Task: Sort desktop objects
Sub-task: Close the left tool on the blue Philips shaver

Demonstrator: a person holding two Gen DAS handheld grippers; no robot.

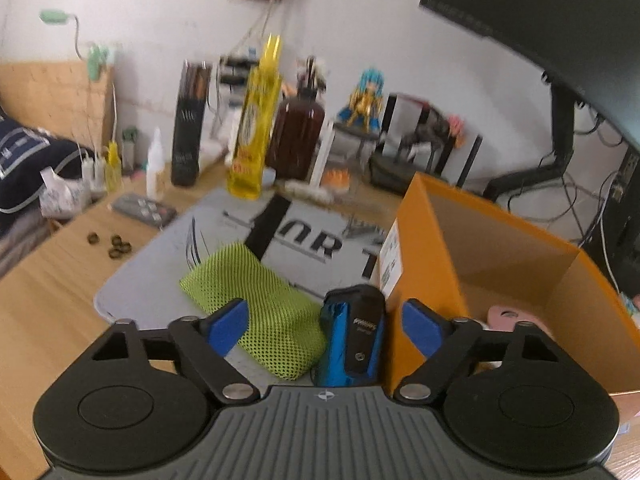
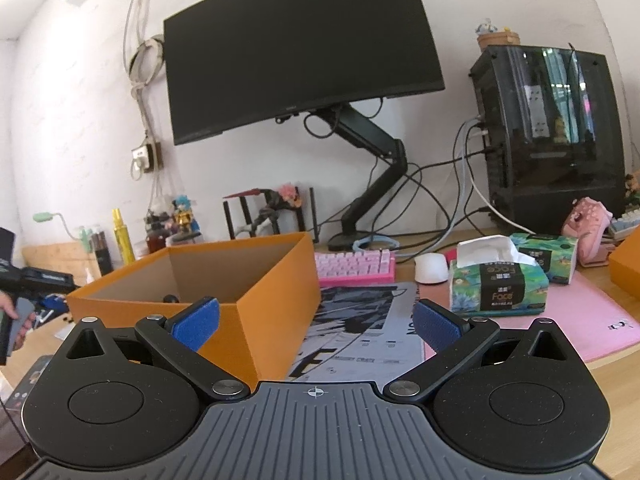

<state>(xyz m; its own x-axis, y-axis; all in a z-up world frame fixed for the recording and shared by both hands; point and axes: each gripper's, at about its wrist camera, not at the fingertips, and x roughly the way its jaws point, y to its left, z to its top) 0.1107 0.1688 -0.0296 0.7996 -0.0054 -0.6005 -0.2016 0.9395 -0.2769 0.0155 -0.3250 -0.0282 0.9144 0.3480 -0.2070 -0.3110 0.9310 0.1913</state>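
- While both tongs hang over the table (image 1: 52,280), neither holds anything: left tongs (image 1: 326,320) spread wide, right tongs (image 2: 316,320) spread wide too.
- Blue shaver (image 1: 352,340) stands upright between the left tongs' blue pads (image 1: 230,326), nearer the right pad, touching neither as far as the view shows.
- Shaver's right side sits against the outer wall of the orange box (image 1: 424,240) (contact looks likely, blur makes it hard to confirm).
- Green mesh pouch (image 1: 256,300) lies flat on the grey desk mat (image 1: 160,264), just ahead-left of the shaver, partly behind the left pad.
- Box is open-topped, ahead-right of the left tongs; a pink item (image 1: 508,316) lies on its floor.
- Further ahead-left of the left tongs: remote (image 1: 144,208), a few small dark rings (image 1: 118,246), yellow bottle (image 1: 254,132), brown bottle (image 1: 296,136).
- From the right wrist view the same box (image 2: 276,292) is ahead-left of the right tongs, left pad overlapping its near corner in view.
- Ahead-right of the right tongs: tissue pack (image 2: 498,280), white mouse (image 2: 430,268), pink keyboard (image 2: 354,266); monitor (image 2: 300,44) above.
- A hand (image 2: 18,320) gripping the other device shows at the far left edge.
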